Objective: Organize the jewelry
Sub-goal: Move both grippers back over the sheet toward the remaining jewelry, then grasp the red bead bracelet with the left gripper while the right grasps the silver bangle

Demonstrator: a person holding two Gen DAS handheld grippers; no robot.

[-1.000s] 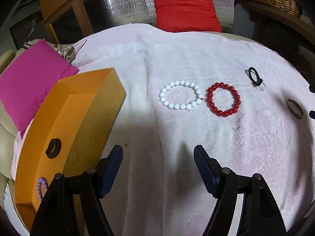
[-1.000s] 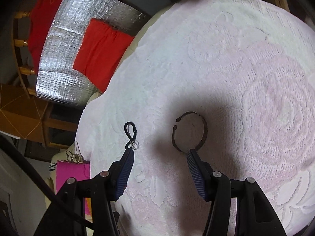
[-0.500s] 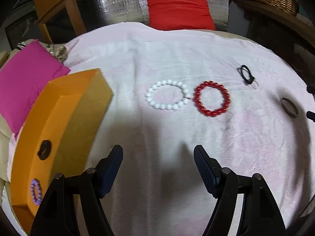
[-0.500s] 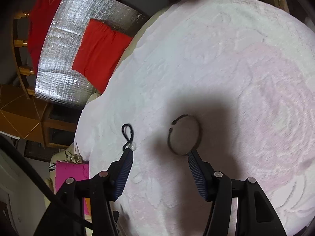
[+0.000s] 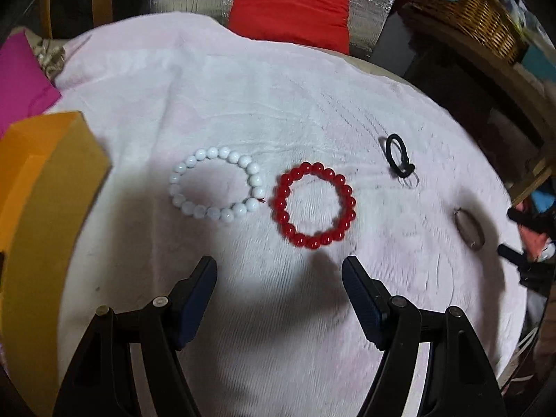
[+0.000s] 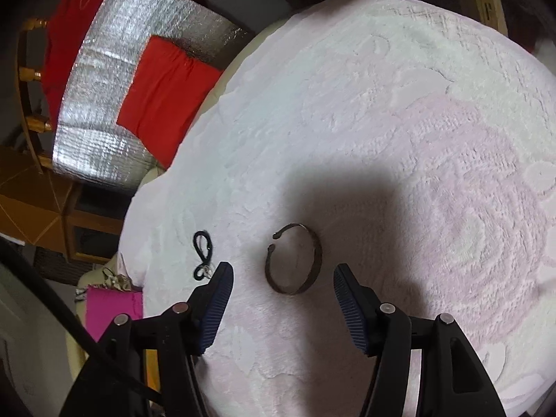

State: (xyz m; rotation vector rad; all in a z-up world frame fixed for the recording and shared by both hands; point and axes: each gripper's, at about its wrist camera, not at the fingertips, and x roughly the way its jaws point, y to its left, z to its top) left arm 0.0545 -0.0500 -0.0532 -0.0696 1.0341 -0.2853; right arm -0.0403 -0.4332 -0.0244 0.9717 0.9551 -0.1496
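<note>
**Lining up on the metal cuff bangle**

Hovering over the open metal cuff bangle (image 6: 294, 260), the right gripper (image 6: 281, 283) has its jaws spread wide and empty, one blue pad on either side of the bangle's near arc. The bangle lies flat on the pink-and-white towel (image 6: 417, 139), its gap turned toward the far-left. The step in hand looks like the approach to a pick. The next move probably calls for dropping lower and closing on the thin band, which lies nearly flush with the pile, so a shallow grip could slip off it.

Just left of the bangle, near the towel's left edge in the right wrist view, lies a black cord loop (image 6: 203, 255) with a small clear ring at its end.

The left gripper (image 5: 279, 286) is also spread and holds nothing. It hangs above bare towel, with a red bead bracelet (image 5: 314, 205) just ahead of it and a white bead bracelet (image 5: 216, 185) touching or almost touching that one on the left.

Only the left wrist view shows the two bead bracelets and the orange box (image 5: 45, 187) at the towel's left edge, presumably where the jewelry goes. There the bangle is a blurred sliver near the right edge. Only the right wrist view shows the bangle's gap and how the jaws bracket it.
</note>
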